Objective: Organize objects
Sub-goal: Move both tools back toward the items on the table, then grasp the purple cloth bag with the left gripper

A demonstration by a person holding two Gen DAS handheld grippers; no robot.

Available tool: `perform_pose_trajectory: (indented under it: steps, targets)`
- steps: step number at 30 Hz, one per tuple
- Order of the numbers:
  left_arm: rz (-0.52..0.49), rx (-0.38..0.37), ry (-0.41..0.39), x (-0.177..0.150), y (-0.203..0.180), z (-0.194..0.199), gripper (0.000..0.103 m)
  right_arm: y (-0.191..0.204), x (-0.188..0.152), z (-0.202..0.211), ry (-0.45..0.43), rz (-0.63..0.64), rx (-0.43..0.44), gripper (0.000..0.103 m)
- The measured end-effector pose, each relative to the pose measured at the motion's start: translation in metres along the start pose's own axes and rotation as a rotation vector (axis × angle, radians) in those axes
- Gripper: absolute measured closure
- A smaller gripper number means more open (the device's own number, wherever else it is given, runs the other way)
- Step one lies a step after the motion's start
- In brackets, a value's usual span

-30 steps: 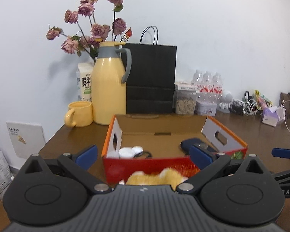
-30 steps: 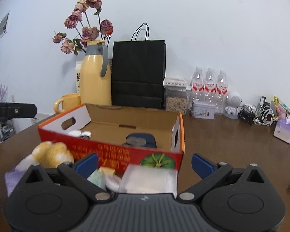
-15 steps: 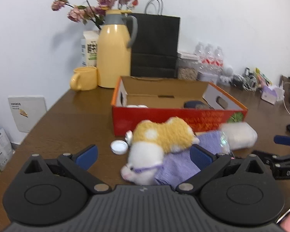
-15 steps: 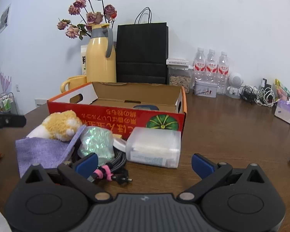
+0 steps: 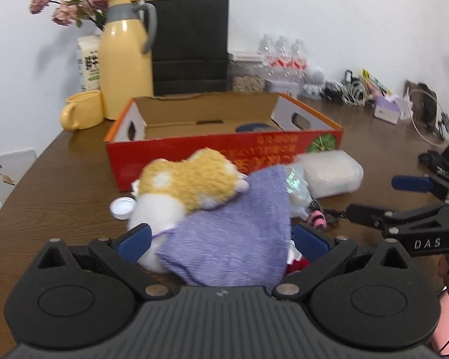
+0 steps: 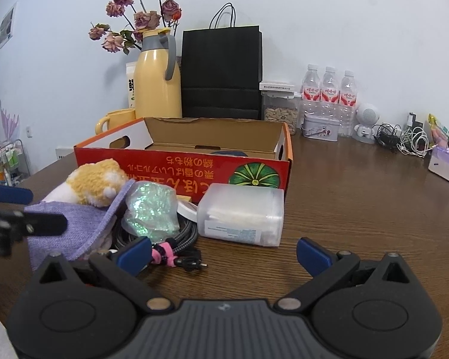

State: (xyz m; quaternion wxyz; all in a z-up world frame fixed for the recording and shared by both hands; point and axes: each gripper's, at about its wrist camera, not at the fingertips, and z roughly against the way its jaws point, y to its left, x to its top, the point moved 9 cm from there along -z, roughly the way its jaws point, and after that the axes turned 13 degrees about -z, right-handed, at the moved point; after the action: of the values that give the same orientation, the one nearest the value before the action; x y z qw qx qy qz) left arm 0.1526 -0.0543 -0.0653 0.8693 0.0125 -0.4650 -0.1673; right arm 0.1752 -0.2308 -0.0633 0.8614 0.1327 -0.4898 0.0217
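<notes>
Closer now, spread left tongs [image 5: 221, 237] flank ribbed purple cloth [image 5: 236, 233]; right tongs [image 6: 224, 251] spread over woodgrain.

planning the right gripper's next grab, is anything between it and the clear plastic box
Nothing visible. The right gripper, jaws open, faces the clear plastic box across bare table. The bundled cable lies just left of that path.

"DAS" in white letters shows on the right gripper [image 5: 410, 194], off to the right of the left fingers. Ahead of both sets of fingers, the red box [image 6: 194, 170] carries upside-down yellow Japanese characters, too inverted to read. Bottle labels [image 6: 329, 92] are illegible.
</notes>
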Motion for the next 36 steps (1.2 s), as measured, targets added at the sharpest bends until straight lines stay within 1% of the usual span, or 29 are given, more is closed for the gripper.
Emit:
perform_pose_trajectory:
  steps: [3,9,12,13,15,17,18,20,22,23,24,25,27,29,32,36]
  targets:
    - [-0.020,0.012,0.024,-0.002,-0.007,-0.010,0.000,-0.004,0.001,-0.002,-0.002,-0.006,-0.001,0.000]
    - [-0.071,0.090,0.031,-0.004,-0.016,-0.018,0.000,-0.006,0.002,-0.005,-0.004,-0.012,0.011,0.000]
    - [-0.072,0.117,0.039,-0.006,-0.017,-0.019,0.000,-0.006,0.003,-0.006,-0.006,-0.013,0.019,0.000]
    - [-0.074,0.125,0.042,-0.006,-0.017,-0.019,0.001,-0.007,0.003,-0.007,-0.006,-0.015,0.022,0.000]
    - [-0.088,0.145,0.046,-0.008,-0.019,-0.019,0.006,-0.007,0.003,-0.007,-0.006,-0.016,0.028,0.000]
    - [-0.093,0.157,0.047,-0.010,-0.021,-0.017,0.018,-0.008,0.002,-0.008,-0.004,-0.019,0.032,0.000]
    - [-0.090,0.152,0.050,-0.011,-0.022,-0.016,0.021,-0.008,0.002,-0.008,-0.003,-0.021,0.032,0.000]
    - [-0.071,0.131,0.066,-0.015,-0.023,-0.015,0.045,-0.010,0.001,-0.008,-0.002,-0.025,0.032,0.000]
    - [-0.051,0.112,0.066,-0.016,-0.022,-0.014,0.053,-0.010,0.000,-0.007,-0.003,-0.027,0.033,0.000]
    - [-0.047,0.107,0.063,-0.015,-0.022,-0.013,0.061,-0.011,0.000,-0.007,-0.003,-0.028,0.033,0.000]
    - [-0.043,0.103,0.058,-0.015,-0.022,-0.012,0.065,-0.011,0.000,-0.007,-0.003,-0.029,0.033,0.000]
    - [-0.039,0.098,0.052,-0.013,-0.023,-0.011,0.073,-0.011,0.000,-0.007,-0.003,-0.029,0.033,0.000]
    - [-0.034,0.092,0.042,-0.012,-0.023,-0.010,0.077,-0.010,-0.001,-0.007,-0.001,-0.029,0.033,0.000]
    - [-0.027,0.083,0.033,-0.011,-0.022,-0.009,0.084,-0.010,-0.001,-0.008,0.002,-0.028,0.034,0.000]
    - [-0.024,0.068,0.013,-0.008,-0.022,-0.006,0.090,-0.009,-0.003,-0.009,0.007,-0.026,0.034,0.000]
    - [-0.027,0.048,-0.033,0.000,-0.022,0.003,0.092,-0.008,-0.004,-0.009,0.011,-0.024,0.032,0.000]
